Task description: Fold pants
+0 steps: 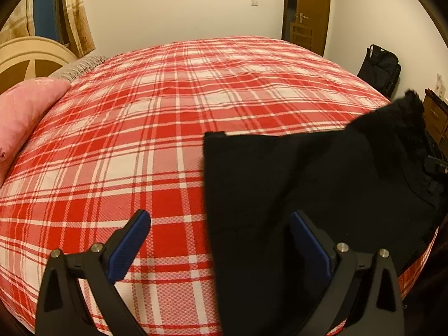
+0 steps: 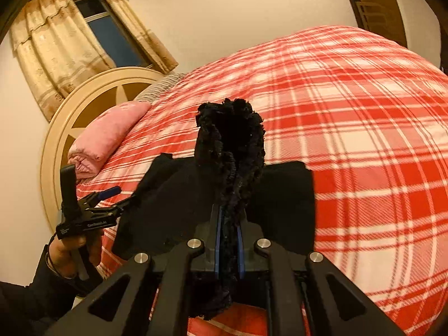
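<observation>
Pants (image 1: 308, 196) lie along the bed's (image 1: 140, 140) near edge, right of your wide-open, empty left tongs (image 1: 221, 240). Your right tongs (image 2: 228, 238) pinch a fuzzy bunch of them, lifted; left is nearer the flat hem.

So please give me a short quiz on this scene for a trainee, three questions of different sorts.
1. True or false: the right gripper is shut on the pants.
2. The left gripper is: A open, B shut on the pillow, C hidden.
3. Fill in: the pants lie on a red checked ____.

Key: 1 true; 2 A; 3 bed.
</observation>
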Demonstrator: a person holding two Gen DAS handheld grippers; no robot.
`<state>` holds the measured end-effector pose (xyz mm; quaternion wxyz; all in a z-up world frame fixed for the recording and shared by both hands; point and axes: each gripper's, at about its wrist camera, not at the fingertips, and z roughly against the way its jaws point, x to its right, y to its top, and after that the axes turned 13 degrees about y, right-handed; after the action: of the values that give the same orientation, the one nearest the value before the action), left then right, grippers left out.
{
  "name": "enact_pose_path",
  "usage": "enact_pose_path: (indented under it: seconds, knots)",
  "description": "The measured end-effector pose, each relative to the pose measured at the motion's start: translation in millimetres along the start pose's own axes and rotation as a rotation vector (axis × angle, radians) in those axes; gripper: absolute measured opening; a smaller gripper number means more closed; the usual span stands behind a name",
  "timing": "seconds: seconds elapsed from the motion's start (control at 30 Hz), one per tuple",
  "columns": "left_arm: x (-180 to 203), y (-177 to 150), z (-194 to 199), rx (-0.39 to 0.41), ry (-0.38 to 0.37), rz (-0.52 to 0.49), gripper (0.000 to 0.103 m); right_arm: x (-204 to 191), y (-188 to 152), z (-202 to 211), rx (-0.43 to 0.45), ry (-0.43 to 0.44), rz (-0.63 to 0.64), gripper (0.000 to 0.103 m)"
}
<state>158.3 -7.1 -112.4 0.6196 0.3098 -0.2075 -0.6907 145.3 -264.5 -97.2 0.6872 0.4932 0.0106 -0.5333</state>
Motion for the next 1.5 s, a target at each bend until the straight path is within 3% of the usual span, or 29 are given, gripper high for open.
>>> enact_pose_path:
  seconds: [0.3, 0.4, 0.53, 0.6, 0.67, 0.73, 0.77, 0.83, 0.93, 1.03, 1.13, 1.3, 1.4, 1.5]
  knots:
    - [15, -4, 1, -0.004, -0.013, -0.035, 0.102, 45, -12, -10, -0.052, 0.004, -0.132, 0.011]
    - [23, -8, -4, -0.012, 0.004, -0.073, 0.103, 56, -15, -3, -0.046, -0.009, -0.168, 0.022]
    - [21, -13, -9, -0.026, 0.007, -0.072, 0.103, 48, -12, 17, 0.009, -0.125, -0.128, 0.024]
    - [18, -14, -6, -0.027, 0.005, -0.057, 0.103, 34, -2, 32, 0.090, -0.118, -0.091, 0.024]
    - [15, -12, 6, 0.005, 0.000, -0.033, 0.103, 17, 11, 33, 0.113, -0.080, -0.043, 0.024]
    - [15, -10, 12, 0.017, -0.017, -0.019, 0.103, 1, 25, 17, 0.085, 0.002, 0.003, 0.026]
    - [19, -10, 17, 0.028, -0.034, -0.016, 0.103, -4, 29, 7, 0.064, 0.024, 0.018, 0.032]
    - [27, -11, 20, 0.035, -0.047, -0.034, 0.103, 0, 36, -23, -0.005, -0.012, 0.017, 0.035]
    - [42, -12, 21, 0.053, -0.049, -0.065, 0.103, 37, 34, -54, -0.077, -0.148, -0.082, 0.033]
    - [49, -11, 13, 0.051, -0.034, -0.078, 0.103, 42, 21, -47, -0.065, -0.124, -0.091, 0.033]
    - [38, 0, 6, 0.053, -0.040, -0.038, 0.103, 25, 10, -35, -0.079, -0.178, -0.006, 0.035]
    - [17, 26, -16, 0.003, 0.013, 0.006, 0.103, -10, -3, -6, -0.057, -0.089, 0.089, 0.036]
    - [20, 30, -26, 0.008, 0.051, -0.016, 0.103, -29, -24, -4, -0.116, -0.097, 0.182, 0.036]
    - [26, 27, -34, -0.002, 0.061, -0.028, 0.103, -27, -51, -8, -0.188, -0.157, 0.243, 0.037]
